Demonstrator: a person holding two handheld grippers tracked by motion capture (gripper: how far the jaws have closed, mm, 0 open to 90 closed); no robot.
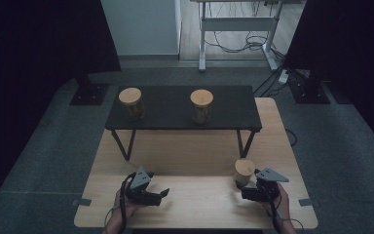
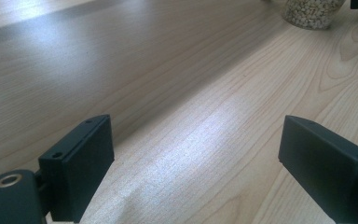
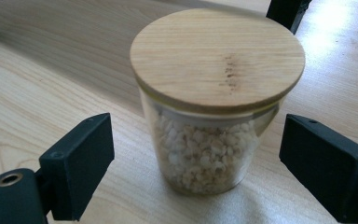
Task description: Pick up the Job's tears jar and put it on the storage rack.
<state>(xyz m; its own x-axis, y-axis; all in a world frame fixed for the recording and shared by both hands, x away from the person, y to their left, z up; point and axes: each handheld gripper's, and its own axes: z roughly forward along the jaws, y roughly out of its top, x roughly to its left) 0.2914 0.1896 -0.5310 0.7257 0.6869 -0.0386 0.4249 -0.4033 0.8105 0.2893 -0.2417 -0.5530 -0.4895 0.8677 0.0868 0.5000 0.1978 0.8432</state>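
While my left tool (image 1: 164, 193) idles released, the upright jar (image 3: 214, 116) stands at twelve o'clock of my right tool (image 3: 196, 163), between its released jaws, untouched.

A light wooden table (image 1: 195, 195) is occupying the lower centre of the high view. A low black shelf (image 1: 182, 108) is standing on its far half on slanted black legs. Two lidded jars (image 1: 131, 103) (image 1: 201, 105) are sitting on that shelf, upper left and upper centre. A third jar with grain (image 3: 209, 112) is standing directly on the tabletop, lower right, wooden lid on.
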